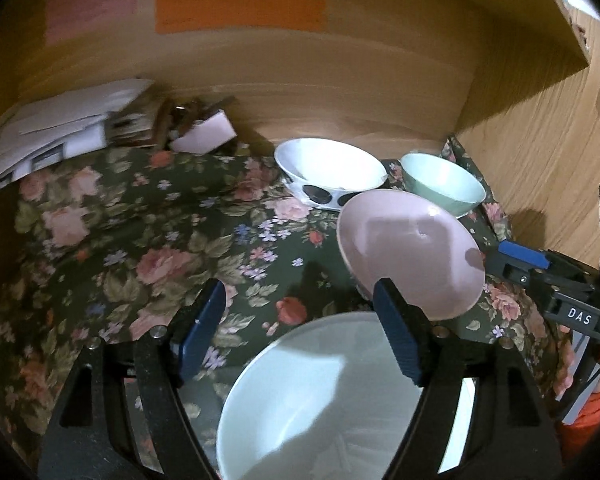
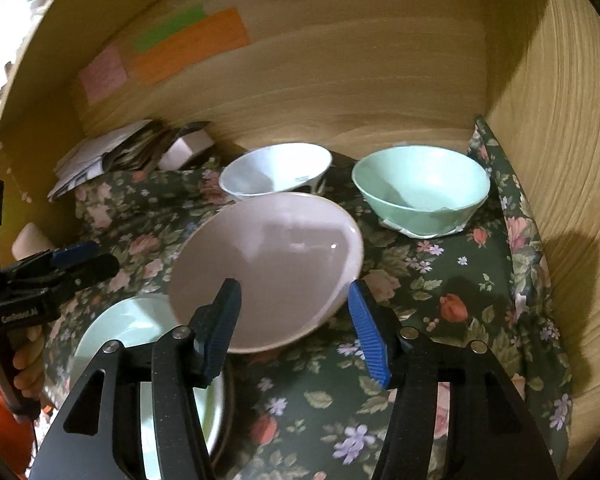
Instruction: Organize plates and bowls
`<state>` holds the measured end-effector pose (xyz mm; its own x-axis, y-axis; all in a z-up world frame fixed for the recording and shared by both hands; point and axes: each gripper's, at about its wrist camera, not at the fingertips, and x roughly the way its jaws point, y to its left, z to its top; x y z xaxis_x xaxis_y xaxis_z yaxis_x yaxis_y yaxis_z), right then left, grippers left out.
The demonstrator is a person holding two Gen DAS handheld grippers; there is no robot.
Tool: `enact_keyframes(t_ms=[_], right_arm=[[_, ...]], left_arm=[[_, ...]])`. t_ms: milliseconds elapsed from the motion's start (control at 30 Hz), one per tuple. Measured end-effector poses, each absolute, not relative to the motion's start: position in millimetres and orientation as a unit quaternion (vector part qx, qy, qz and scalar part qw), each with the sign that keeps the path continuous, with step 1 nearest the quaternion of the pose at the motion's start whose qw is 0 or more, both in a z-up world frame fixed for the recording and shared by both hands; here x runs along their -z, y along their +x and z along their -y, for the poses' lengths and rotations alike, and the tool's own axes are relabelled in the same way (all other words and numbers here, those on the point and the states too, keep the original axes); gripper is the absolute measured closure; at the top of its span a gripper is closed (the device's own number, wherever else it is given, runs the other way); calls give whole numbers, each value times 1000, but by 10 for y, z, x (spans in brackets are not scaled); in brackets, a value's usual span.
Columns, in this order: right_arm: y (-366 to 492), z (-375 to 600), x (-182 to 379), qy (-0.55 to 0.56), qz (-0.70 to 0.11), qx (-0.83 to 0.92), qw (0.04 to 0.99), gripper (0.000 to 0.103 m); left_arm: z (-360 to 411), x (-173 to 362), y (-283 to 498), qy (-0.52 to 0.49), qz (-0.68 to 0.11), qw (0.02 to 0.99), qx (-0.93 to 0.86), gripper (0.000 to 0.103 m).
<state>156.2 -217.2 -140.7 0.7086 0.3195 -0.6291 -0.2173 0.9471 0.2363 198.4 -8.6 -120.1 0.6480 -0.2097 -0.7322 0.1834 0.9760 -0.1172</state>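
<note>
the right hand-held gripper (image 2: 294, 322) stands with its jaws spread wide, holding nothing; the near rim of the tilted pink bowl (image 2: 266, 270) sits in the gap between its blue pads (image 2: 366, 332), the left pad overlapping the rim, though whether either one touches cannot be told. the bowl leans with its far edge raised, and seems to rest partly on the pale plate (image 2: 116, 326) below and to the left of this hand-held gripper. beyond the pink bowl, further forward, a white bowl (image 2: 274, 172) stands upright, and ahead to the right a mint bowl (image 2: 420, 192) stands apart from it on the floral cloth (image 2: 440, 304) that covers the bench.

the left hand-held gripper (image 1: 300, 334) is also open and empty, hovering above the pale plate (image 1: 320, 400), with the pink bowl (image 1: 410, 256) just ahead of its right pad.

the step in hand looks like taking up the pink bowl to nest it with the others. the next move likely calls for closing the right jaws squarely on the rim, then lifting without dragging the plate, since a tilted glazed bowl may slip or rock. stacking into the mint or white bowl would need it levelled first.
</note>
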Motion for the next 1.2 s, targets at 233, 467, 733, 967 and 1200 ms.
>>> enact_keyframes(t_ms=[233,467,733,967,1200], right_arm=[[1773,2256,1579,86,-372,-137,914,51],[1916,2302,1724,103,-389,-136,905,51],[1984,2283,1808,121,-397,-144,898,51],[2051,2209,1862,115,-407,-157,893,65],[2049,2165,1864,115,-403,-158,894,70]], left_arm=[[284,1358,2300,2,-432,892,132,27],[447,1536,2543,11,-457,877,151,39],[585,1706,2711,10,-490,855,172,65],[648,1768,2751,13,-497,849,183,80],[708,1774,2726,30,-485,855,181,83]])
